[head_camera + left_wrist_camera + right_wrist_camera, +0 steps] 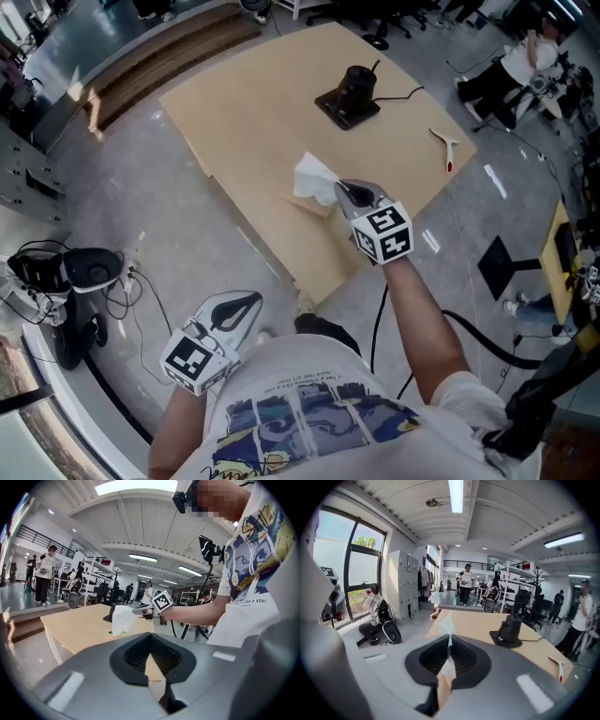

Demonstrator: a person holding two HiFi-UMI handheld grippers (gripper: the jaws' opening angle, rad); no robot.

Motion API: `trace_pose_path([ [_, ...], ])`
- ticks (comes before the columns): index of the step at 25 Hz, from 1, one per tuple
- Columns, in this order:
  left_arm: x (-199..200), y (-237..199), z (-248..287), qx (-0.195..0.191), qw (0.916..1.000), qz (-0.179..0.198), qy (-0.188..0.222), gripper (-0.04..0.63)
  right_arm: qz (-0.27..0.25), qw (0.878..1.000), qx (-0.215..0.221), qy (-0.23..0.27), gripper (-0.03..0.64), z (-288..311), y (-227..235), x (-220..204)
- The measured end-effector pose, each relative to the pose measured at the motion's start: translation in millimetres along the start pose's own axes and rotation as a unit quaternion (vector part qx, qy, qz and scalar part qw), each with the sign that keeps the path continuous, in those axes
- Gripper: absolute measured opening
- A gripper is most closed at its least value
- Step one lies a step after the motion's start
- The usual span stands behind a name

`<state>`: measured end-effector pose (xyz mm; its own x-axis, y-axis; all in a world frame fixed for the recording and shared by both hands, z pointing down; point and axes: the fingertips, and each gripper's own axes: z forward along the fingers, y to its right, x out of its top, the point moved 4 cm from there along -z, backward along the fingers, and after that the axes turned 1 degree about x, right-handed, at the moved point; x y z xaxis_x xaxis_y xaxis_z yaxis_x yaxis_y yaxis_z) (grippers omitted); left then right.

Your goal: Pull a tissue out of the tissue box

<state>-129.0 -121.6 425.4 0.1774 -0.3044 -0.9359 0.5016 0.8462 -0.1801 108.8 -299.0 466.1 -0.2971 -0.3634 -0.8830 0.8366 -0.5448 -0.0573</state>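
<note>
One tissue (314, 178) is pinched by the right claw (343, 190).

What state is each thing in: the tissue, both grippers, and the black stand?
tissue: raised above the table, pinched at one edge.
right gripper: shut on the tissue.
left gripper: shut, empty, held off to the side of the table.
black stand: upright on the table, cable attached.
</note>
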Motion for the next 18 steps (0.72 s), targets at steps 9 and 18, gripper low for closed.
trace_pose_path([
  [9, -11, 22, -24, -0.031, 0.9995, 0.01, 0.005, 0.002, -0.009, 1.0, -0.007, 0.004, 0.005, -47, -52, 6],
  [18, -29, 46, -61, -0.046, 0.9987, 0.021, 0.005, 0.002, -0.014, 1.0, -0.003, 0.018, 0.005, -87, -112, 12],
])
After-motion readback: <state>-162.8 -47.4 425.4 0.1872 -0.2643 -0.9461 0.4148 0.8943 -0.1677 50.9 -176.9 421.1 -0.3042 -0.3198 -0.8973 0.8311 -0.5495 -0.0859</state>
